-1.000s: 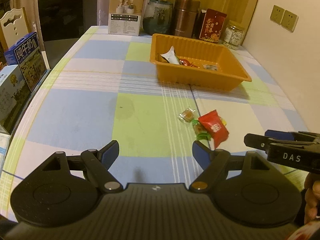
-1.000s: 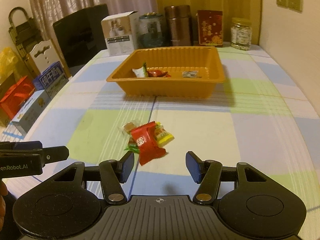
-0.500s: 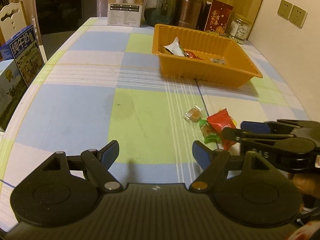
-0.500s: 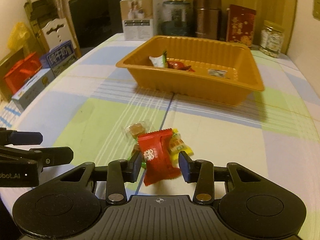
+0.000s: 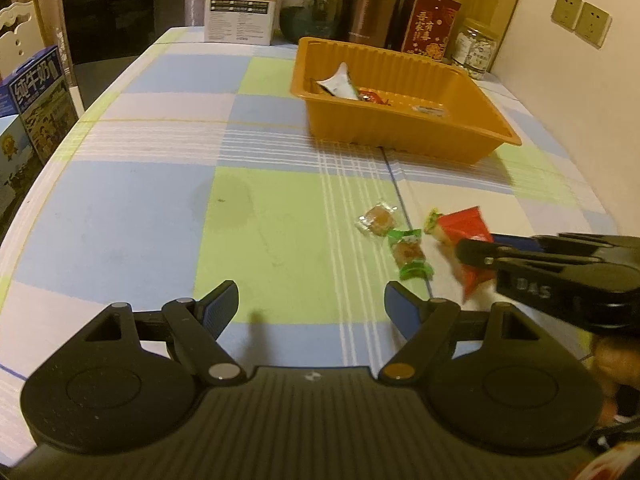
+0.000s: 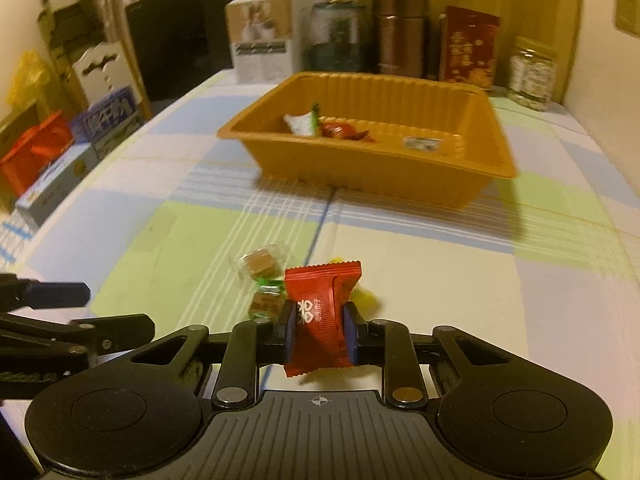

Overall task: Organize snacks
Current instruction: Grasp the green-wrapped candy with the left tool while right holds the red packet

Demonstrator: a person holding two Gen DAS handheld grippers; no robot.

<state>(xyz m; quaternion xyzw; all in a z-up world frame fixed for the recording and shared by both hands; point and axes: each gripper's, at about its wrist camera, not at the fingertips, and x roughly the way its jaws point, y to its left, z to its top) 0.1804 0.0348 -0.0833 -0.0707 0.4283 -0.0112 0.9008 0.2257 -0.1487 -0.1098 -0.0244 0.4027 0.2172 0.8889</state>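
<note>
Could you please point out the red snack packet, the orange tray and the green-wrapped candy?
red snack packet (image 6: 320, 312): right wrist view, printed middle.
orange tray (image 5: 400, 136): left wrist view, near outer wall.
green-wrapped candy (image 5: 409, 254): left wrist view, brown centre.

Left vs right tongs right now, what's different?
The left tongs are spread wide with nothing between them; the right tongs are closed on the red snack packet. The left tongs hang over bare tablecloth; the right tongs sit beside the loose candies, the clear-wrapped candy just beyond them. Shared: both have blue pads and face the orange tray.
</note>
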